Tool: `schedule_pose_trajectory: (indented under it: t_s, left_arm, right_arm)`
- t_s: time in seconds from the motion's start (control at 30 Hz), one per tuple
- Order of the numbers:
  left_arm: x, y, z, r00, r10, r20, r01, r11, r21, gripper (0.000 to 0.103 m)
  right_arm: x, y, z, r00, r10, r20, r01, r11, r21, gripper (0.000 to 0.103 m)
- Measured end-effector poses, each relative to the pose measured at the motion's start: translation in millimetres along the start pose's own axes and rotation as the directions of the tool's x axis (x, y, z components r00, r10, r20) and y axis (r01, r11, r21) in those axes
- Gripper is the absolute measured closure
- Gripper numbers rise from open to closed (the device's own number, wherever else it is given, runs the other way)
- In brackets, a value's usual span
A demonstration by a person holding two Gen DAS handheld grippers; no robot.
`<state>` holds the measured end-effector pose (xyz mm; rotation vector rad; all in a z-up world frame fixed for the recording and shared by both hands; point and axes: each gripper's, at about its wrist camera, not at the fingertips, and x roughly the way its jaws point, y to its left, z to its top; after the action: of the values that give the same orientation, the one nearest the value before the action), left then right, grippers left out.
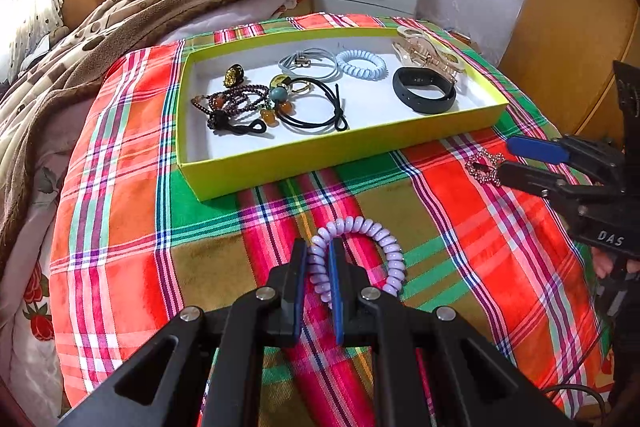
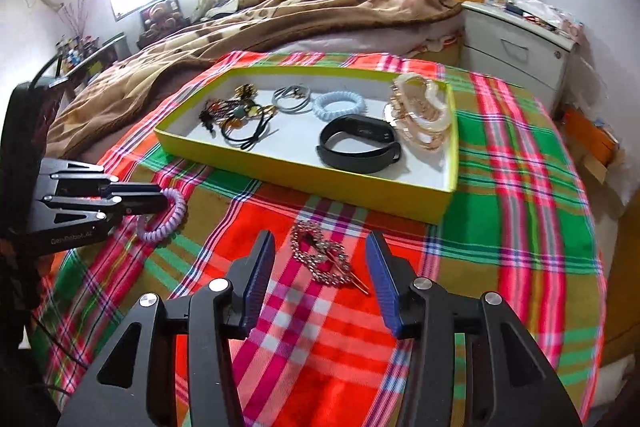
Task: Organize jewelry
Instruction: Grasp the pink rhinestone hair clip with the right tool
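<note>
Your left gripper [image 1: 318,255] clenched on the lilac coil hair tie [image 1: 372,239] upon the plaid cloth [image 1: 132,227], part hidden behind its pads, your right gripper [image 2: 320,263] released, straddling the rhinestone hair clip [image 2: 320,259], yellow tray [image 2: 304,175] beyond, tangled beads hard to separate.

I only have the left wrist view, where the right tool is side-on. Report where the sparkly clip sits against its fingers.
Observer: The rhinestone clip lies flat on the plaid cloth between the right tool's wide-open fingers; neither pad touches it.
Operator: Now describe the left tool from that side.
Observer: The left tool is shut on one side of the purple coil tie; the rest of the loop rests on the cloth.
</note>
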<state>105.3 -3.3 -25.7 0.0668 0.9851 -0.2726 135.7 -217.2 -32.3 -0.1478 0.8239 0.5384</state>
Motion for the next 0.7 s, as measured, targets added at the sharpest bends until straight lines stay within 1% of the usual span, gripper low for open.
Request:
schedule_pose_trajectory:
  t_s: [0.1, 0.2, 0.3, 0.5, 0.57, 0.6, 0.63, 0.7]
  left_arm:
    - [0, 0, 0, 1.0, 0.001, 0.0, -0.001, 1.0, -0.003, 0.091]
    - [1, -1, 1, 1.0, 0.004, 0.001, -0.004, 1.0, -0.003, 0.091]
    - [2, -2, 2, 1.0, 0.004, -0.001, -0.004, 1.0, -0.004, 0.091]
    - [4, -2, 5, 1.0, -0.007, -0.004, 0.007, 1.0, -0.008, 0.091]
    - [5, -2, 6, 1.0, -0.01, -0.004, 0.01, 1.0, -0.01, 0.091]
    - [5, -2, 6, 1.0, -0.011, -0.004, 0.011, 1.0, -0.01, 0.091]
    - [5, -2, 6, 1.0, -0.014, -0.004, 0.014, 1.0, -0.01, 0.091]
    - [5, -2, 7, 1.0, -0.018, -0.003, 0.018, 1.0, -0.012, 0.091]
  right_arm:
    - [8, 3, 3, 1.0, 0.009, -0.028, -0.01, 0.999, -0.04, 0.055]
    - [13, 5, 5, 0.999, -0.006, -0.048, 0.002, 0.996, -0.088, 0.055]
    - [22, 7, 3, 0.996, -0.014, -0.089, 0.003, 0.993, -0.116, 0.055]
    - [19, 8, 0, 0.996, -0.019, -0.087, 0.009, 0.993, -0.118, 0.055]
    - [17, 8, -1, 0.996, -0.024, -0.086, 0.014, 0.994, -0.11, 0.062]
    - [16, 9, -2, 0.996, -0.026, -0.085, 0.017, 0.994, -0.106, 0.069]
    - [15, 9, -3, 0.996, -0.029, -0.084, 0.02, 0.994, -0.105, 0.073]
    - [13, 10, -4, 0.996, -0.031, -0.081, 0.024, 0.995, -0.097, 0.075]
